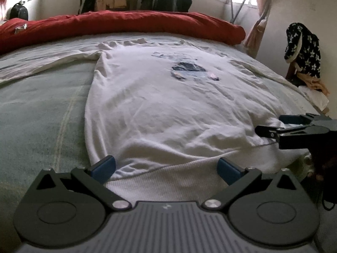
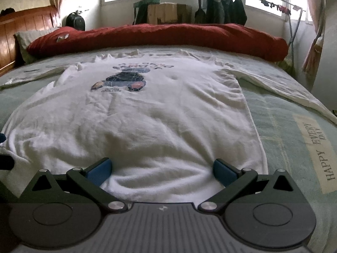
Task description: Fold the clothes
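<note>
White cotton fills the left wrist view: a long-sleeved shirt (image 1: 160,97) lies face up and spread flat on a pale green bedspread (image 1: 42,109), its ribbed hem nearest the camera and its collar toward a red duvet (image 1: 126,24) bunched along the far side of the bed. A dark print sits on the chest. One sleeve runs out to the left across the bedspread. The left gripper (image 1: 166,167) is spread wide, its blue pads at the hem, gripping nothing. At the right edge the right gripper (image 1: 271,126) shows side-on over the shirt's lower corner, its fingers apart. A star-patterned garment (image 1: 303,48) hangs by the wall.

From the right wrist view, the shirt (image 2: 147,113) again lies flat with its hem closest and the other sleeve stretched to the right. The right gripper (image 2: 162,170) is parted wide, pads astride a soft bulge of hem cloth, not pinching it. A label (image 2: 318,151) on the bedspread reads "HAPPY EVERY DAY". Dark jackets (image 2: 225,8) hang on a rail by the windows.
</note>
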Available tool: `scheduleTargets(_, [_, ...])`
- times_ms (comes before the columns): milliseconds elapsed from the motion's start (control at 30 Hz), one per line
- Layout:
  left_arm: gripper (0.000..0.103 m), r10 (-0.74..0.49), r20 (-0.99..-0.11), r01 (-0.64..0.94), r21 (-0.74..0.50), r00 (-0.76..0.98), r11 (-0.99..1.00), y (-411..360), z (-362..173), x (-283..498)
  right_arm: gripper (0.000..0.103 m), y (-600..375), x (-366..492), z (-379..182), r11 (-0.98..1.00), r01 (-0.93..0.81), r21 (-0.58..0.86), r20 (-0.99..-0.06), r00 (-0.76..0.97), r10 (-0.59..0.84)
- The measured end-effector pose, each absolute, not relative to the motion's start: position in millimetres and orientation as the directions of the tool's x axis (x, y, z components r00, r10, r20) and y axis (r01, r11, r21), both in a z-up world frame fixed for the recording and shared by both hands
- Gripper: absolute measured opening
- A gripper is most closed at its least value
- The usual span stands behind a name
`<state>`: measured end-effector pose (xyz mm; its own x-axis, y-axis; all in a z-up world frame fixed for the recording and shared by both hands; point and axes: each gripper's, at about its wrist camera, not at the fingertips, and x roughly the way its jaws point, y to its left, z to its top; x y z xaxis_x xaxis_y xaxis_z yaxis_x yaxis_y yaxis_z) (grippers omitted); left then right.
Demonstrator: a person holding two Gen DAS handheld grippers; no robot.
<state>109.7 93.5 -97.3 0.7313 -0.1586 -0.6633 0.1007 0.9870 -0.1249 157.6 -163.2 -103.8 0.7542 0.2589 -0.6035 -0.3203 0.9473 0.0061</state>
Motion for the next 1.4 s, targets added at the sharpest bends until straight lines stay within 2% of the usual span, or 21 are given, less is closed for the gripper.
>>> scheduleTargets(200, [0.102,-0.162,-0.665,0.107,-0.124,0.729,0.987,94.5,-95.6,111.2,0.103,-164.4,154.9,-90.1,0.953,-0.299,0.045,-0.625,0.736,0.260])
scheduleTargets(300, [0.102,-0.192,-0.675,0.095,-0.178,0.712,0.979,103.7,-87.9,116.8,0.103,-163.6,164.1,-71.0,0.944,-0.309,0.116,-0.602,0.734,0.314])
scheduleTargets(400, [0.102,-0.206,-0.669,0.072,-0.223,0.714,0.972,117.0,-72.3,128.3,0.103,-149.1,191.5,-56.6,0.920,-0.378,0.102,-0.586,0.725,0.362])
scheduleTargets(567, [0.102,-0.160,-0.649,0.057,-0.178,0.744,0.982,140.6,-29.6,173.7,0.103,-110.9,250.9,-52.9,0.872,-0.483,0.074,-0.596,0.680,0.427])
scheduleTargets(700, [0.102,-0.177,-0.646,0.011,-0.252,0.743,0.968,165.9,1.6,240.2,0.103,-89.9,289.5,-70.8,0.844,-0.519,0.137,-0.630,0.612,0.478])
scheduleTargets(767, [0.102,-0.206,-0.640,0.009,-0.297,0.740,0.955,174.7,8.9,280.5,0.103,-93.8,282.8,-82.8,0.832,-0.534,0.151,-0.610,0.612,0.503])
scheduleTargets(867, [0.102,-0.260,-0.646,0.010,-0.364,0.717,0.931,183.4,3.0,350.8,0.103,-106.2,271.4,-84.2,0.804,-0.570,0.170,-0.568,0.610,0.552])
scheduleTargets(1033, [0.102,-0.276,-0.701,-0.111,-0.453,0.658,0.885,196.6,-43.7,453.6,0.103,-130.2,281.6,-79.6,0.798,-0.535,0.278,-0.554,0.589,0.588])
scheduleTargets(1167, [0.102,-0.231,-0.731,-0.186,-0.442,0.642,0.878,205.1,-73.8,494.3,0.103,-135.9,285.1,-81.2,0.799,-0.528,0.290,-0.554,0.588,0.589])
scheduleTargets(1400, [0.102,-0.151,-0.724,-0.231,-0.399,0.673,0.887,226.1,-86.6,530.3,0.103,-125.6,276.2,-82.4,0.814,-0.554,0.175,-0.583,0.608,0.539])
